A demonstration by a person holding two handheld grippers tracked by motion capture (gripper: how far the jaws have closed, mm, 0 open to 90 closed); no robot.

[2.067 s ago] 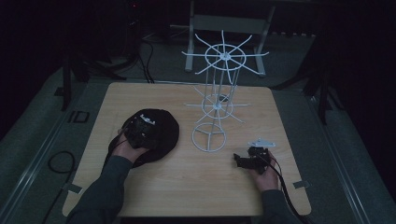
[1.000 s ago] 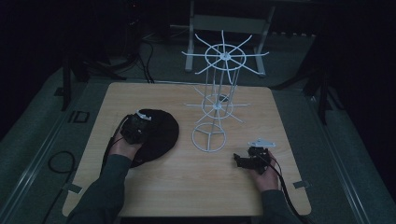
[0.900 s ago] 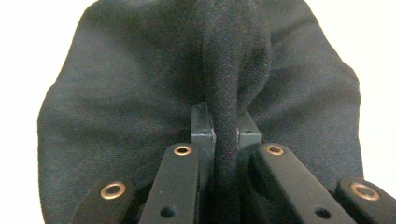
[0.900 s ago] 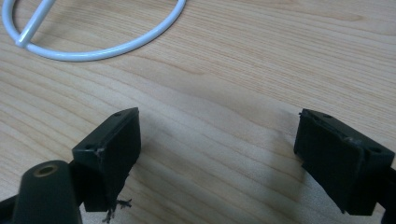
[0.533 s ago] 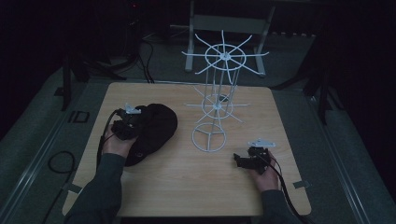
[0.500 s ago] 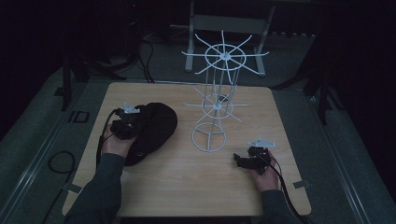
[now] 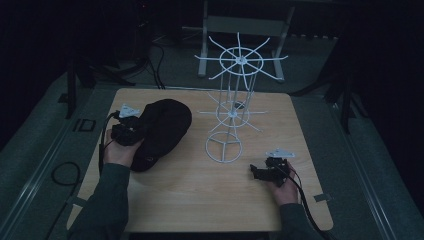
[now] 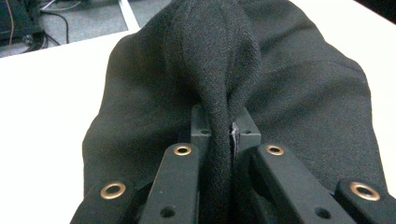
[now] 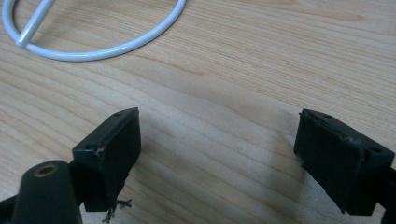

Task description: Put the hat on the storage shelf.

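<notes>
Left gripper view has your left gripper (image 8: 219, 135) with its fingers (image 8: 201, 126) pinching a fold of the black knit hat (image 8: 224, 65), the cloth bunched into a ridge between them. From the high view the hat (image 7: 162, 127) lies on the left part of the worktop (image 7: 200, 190), near the white wire rack (image 7: 235, 100) but apart from it. You look to be in the lifting step. Next you will likely need to carry the hat over to one of the rack's spokes, keeping the pinch firm so the knit does not slip. Your right gripper (image 9: 224, 149) rests low over bare wood, fingers spread, holding nothing; its round rack base lies just ahead.
</notes>
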